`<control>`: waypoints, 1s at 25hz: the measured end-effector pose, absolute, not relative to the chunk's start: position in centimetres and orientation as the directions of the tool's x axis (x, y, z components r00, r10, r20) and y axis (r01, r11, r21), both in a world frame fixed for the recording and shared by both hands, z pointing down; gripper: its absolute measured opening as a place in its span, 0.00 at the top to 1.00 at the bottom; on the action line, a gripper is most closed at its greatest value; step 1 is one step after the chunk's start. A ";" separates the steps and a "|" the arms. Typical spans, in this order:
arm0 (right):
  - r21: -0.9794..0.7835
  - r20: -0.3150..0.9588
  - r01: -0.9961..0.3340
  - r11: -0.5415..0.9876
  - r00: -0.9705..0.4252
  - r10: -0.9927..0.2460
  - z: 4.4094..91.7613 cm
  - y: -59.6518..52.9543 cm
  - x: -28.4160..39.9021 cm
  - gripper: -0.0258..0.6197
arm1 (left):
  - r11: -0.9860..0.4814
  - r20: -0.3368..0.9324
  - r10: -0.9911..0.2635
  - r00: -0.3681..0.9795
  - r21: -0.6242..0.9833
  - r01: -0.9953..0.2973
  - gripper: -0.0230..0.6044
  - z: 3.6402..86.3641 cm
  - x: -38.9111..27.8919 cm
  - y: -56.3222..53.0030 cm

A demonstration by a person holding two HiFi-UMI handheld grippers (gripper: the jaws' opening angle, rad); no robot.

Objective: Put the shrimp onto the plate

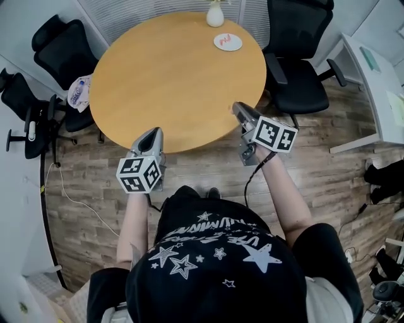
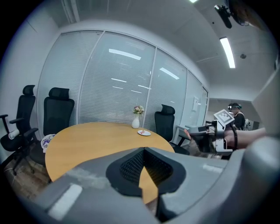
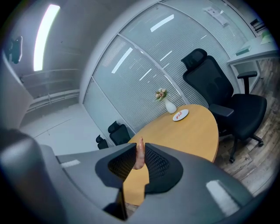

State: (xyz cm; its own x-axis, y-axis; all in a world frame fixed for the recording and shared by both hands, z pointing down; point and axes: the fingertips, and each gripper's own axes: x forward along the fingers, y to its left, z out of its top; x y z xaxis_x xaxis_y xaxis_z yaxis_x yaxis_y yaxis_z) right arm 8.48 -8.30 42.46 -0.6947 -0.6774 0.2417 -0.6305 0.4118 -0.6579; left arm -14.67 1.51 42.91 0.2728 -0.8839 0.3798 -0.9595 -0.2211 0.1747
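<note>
A white plate [image 1: 228, 42] with red marks sits at the far edge of the round wooden table [image 1: 170, 82], beside a white vase [image 1: 215, 14]. My right gripper [image 1: 238, 108] hovers over the table's near right edge, shut on a thin pink shrimp [image 3: 139, 153] that stands upright between its pads. In the right gripper view the plate [image 3: 180, 115] lies far ahead. My left gripper [image 1: 151, 134] is at the near edge of the table. In its own view the left gripper [image 2: 144, 149] has its tips together with nothing between them, and the plate [image 2: 144, 132] is far across the table.
Black office chairs ring the table: two at the left [image 1: 60, 47] and two at the far right [image 1: 302, 76]. A patterned bag [image 1: 79, 93] lies on a left chair. A white desk [image 1: 379, 82] stands at the right. A cable [image 1: 76, 202] trails over the wooden floor.
</note>
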 end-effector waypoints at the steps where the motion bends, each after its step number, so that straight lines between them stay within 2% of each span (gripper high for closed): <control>1: -0.662 0.245 -0.631 0.405 -0.693 -0.678 42.7 -8.6 8.5 0.87 | -0.222 0.383 -0.882 0.274 0.175 -0.959 0.96 43.0 -14.7 1.2; 10: -0.675 0.290 -0.656 0.338 -0.656 -0.697 44.7 -11.7 8.7 0.87 | -0.254 0.378 -0.871 0.314 0.200 -0.946 0.96 43.4 -15.4 -4.1; 19: -0.663 0.309 -0.702 0.262 -0.575 -0.758 44.7 -19.0 11.5 0.87 | -0.329 0.373 -0.844 0.386 0.209 -0.921 0.96 43.2 -14.4 -13.3; 25: -0.661 0.345 -0.715 0.225 -0.557 -0.756 46.3 -23.2 10.6 0.87 | -0.360 0.394 -0.815 0.425 0.230 -0.904 0.96 43.2 -14.5 -17.7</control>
